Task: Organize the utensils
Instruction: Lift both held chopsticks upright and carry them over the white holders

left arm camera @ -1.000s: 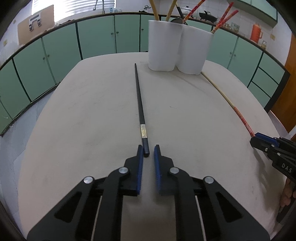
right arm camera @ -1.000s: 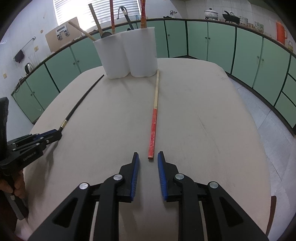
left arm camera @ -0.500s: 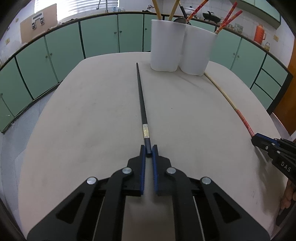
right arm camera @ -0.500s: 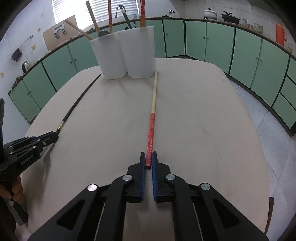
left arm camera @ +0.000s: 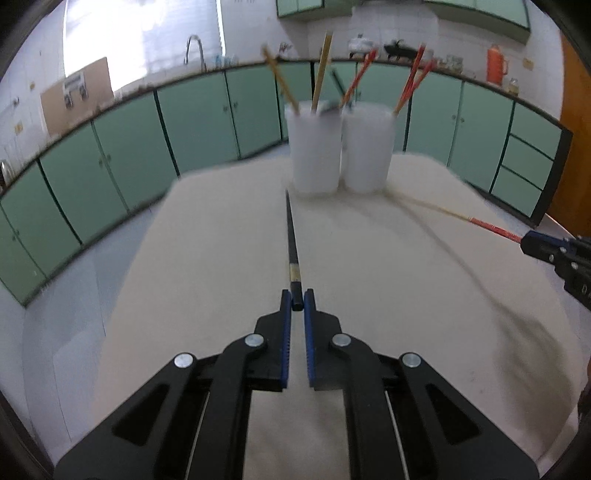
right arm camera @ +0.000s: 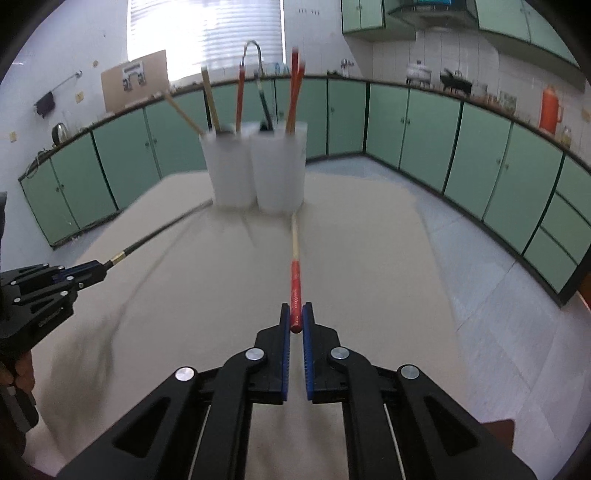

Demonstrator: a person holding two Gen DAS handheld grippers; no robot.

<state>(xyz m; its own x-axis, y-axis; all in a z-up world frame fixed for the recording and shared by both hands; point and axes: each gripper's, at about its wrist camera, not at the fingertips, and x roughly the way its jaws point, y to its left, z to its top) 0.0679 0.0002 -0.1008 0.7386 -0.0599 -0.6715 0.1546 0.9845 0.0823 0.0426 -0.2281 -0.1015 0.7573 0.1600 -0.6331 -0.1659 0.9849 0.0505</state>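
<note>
Left wrist view shows the left tongs [left arm camera: 297, 303] clenched on the black chopstick's [left arm camera: 291, 236] end, the right tongs [right arm camera: 295, 318] likewise on the red chopstick [right arm camera: 295, 288]; both point toward the white cups [right arm camera: 255, 170] across the table [right arm camera: 369, 258]; held so near their ends, either may pivot or slip.

Green cupboards [right arm camera: 424, 136] run along the walls. A bright window [right arm camera: 207, 33] sits above a curved tap [right arm camera: 253, 51]. 1 orange flask [right arm camera: 550, 107] stands on the counter. A brown board [right arm camera: 135, 79] leans by the window.
</note>
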